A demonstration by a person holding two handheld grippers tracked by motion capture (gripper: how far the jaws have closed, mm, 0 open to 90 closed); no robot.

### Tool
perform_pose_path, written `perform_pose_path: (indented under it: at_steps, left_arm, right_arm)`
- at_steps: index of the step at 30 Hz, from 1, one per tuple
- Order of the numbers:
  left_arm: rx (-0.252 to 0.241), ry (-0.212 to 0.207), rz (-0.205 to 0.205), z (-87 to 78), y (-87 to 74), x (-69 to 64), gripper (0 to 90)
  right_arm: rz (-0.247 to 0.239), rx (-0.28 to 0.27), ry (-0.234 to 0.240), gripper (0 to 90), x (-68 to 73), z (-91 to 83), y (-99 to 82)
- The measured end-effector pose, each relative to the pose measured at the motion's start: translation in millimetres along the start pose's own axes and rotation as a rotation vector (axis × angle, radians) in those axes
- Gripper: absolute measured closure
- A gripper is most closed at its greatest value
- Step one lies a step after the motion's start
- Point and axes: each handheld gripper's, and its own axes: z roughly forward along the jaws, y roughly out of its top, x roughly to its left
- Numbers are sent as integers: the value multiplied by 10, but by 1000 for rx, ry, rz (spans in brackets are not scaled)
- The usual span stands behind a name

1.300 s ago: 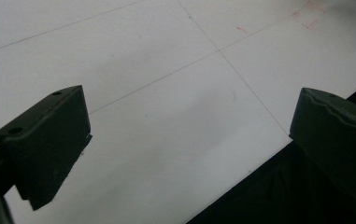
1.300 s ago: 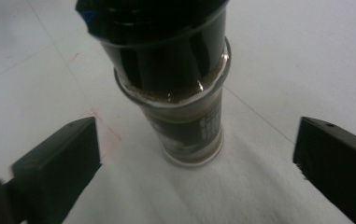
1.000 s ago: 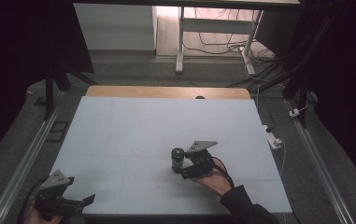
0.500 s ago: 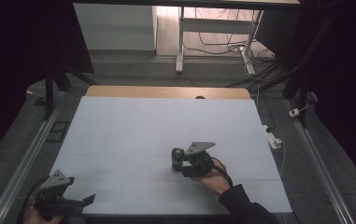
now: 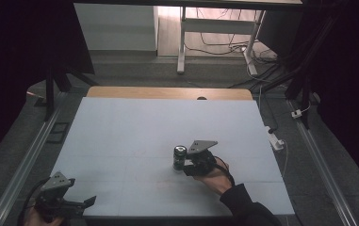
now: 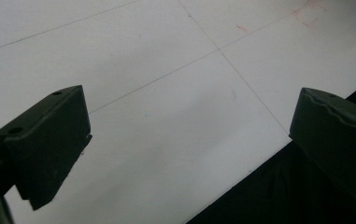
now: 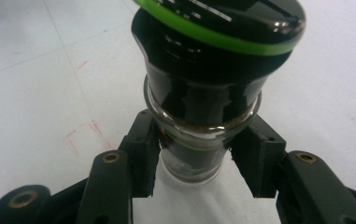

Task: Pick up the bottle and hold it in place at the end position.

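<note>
Small dark glass jar with a black lid ringed in green [image 7: 203, 93], standing upright on the white foam-board table top [image 5: 134, 127], a little toward 5 o'clock from the board's middle. Right gripper [image 5: 186, 165] comes at it from 4 o'clock, level with the board; its jaws have just been closing and now clamp the jar, pads pressed on the glass body just under the shoulder, one either side, lid clear above them. Judgement: rigid and smooth glass, so likely slippery and breakable if dropped; contents look dark, weight probably modest but not negligible. The wide lid and shoulder above the pads should act as a stop against sliding down; a hold on the glossy lid itself looks less sure. Left gripper [image 5: 76, 205] hovers at the board's 7 o'clock corner, jaws spread wide, nothing between them, well apart from the jar.
</note>
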Motion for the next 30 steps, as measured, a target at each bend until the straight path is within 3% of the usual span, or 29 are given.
perform_pose_path:
  at_steps: [20, 30]
  left_arm:
    - [-1, -4, -2, 0, 0, 8, 0]
    - [-2, -5, -4, 2, 0, 11, 0]
  right_arm:
    - [9, -6, -8, 524, -290, 133, 357]
    - [-17, 13, -24, 524, -463, 259, 518]
